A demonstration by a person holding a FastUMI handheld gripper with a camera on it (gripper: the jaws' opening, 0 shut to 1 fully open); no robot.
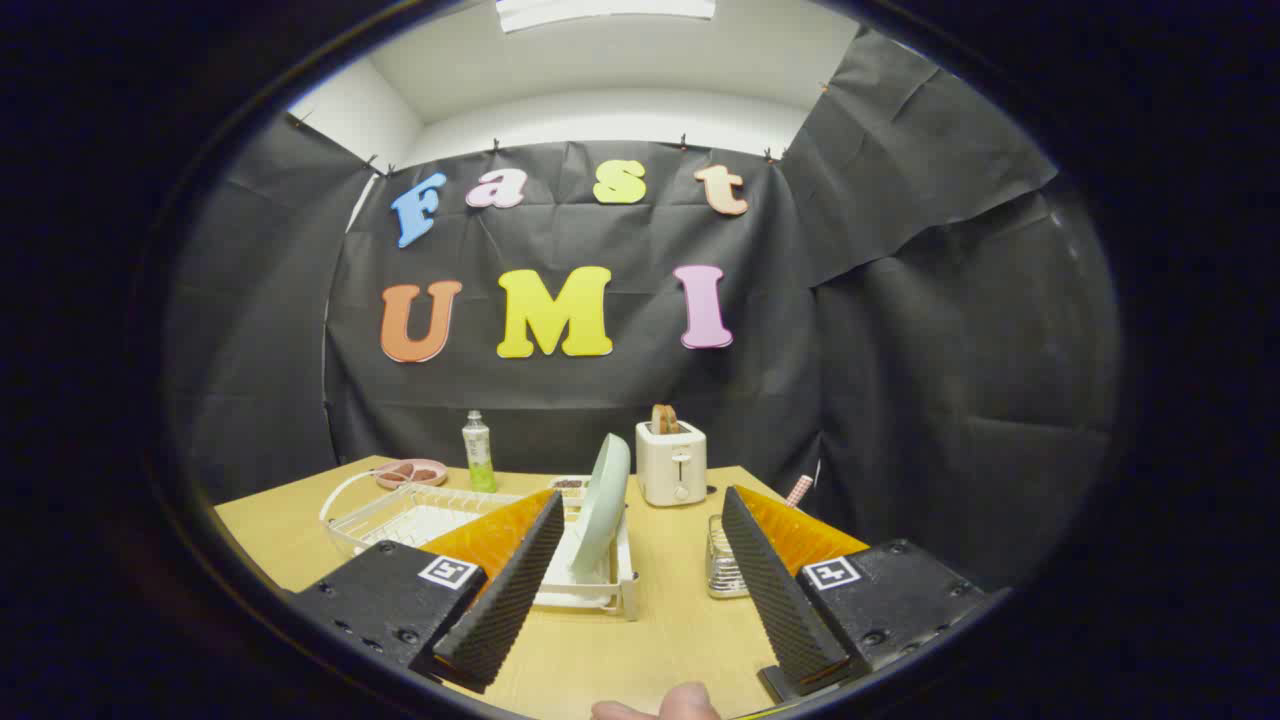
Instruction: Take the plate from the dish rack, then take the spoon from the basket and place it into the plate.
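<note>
Step one, not yet begun: gripper [640,580] spread wide, holding nothing. Plate [601,505] stands on edge in the dish rack [610,595], just ahead at 12 o'clock. Basket [724,570] sits at 1 o'clock. Next move likely: advance, straddle the plate's rim.

Black cloth [900,330] hangs as the booth's wall across the back and down the right side, creased and pinned along its top edge. Above it, in the upper middle of the frame, a white wall [600,115] meets a white ceiling, where a bright light panel [605,10] shines at the very top. In the lower middle sits a light wooden counter [680,590], its far edge running against the cloth.
</note>
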